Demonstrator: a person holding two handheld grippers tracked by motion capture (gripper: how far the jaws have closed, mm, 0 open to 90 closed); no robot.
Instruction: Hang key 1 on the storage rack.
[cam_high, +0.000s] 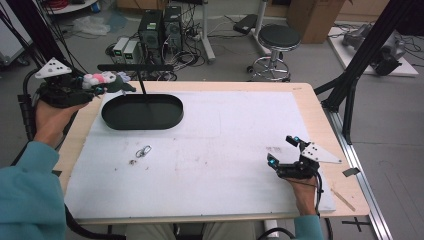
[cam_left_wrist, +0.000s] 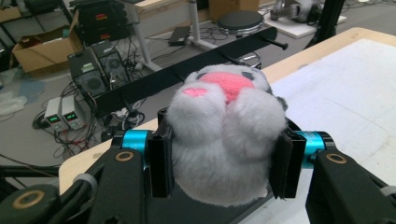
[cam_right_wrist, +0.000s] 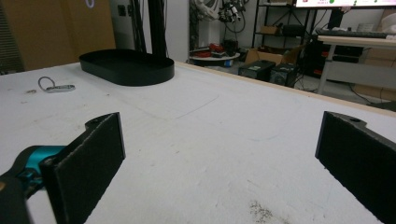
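The left gripper was clamped on a grey-and-pink plush toy — held off the table's far left corner, just beside the black oval tray (a metal clip lay nearer). The right gripper hovered low over the white mat, jaws wide apart — nothing between them.

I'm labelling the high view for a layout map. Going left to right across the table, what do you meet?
Left claw shut on the plush toy → black oval tray, with the metal clip lying nearer the person below it → bare white mat → right claw, open and empty.
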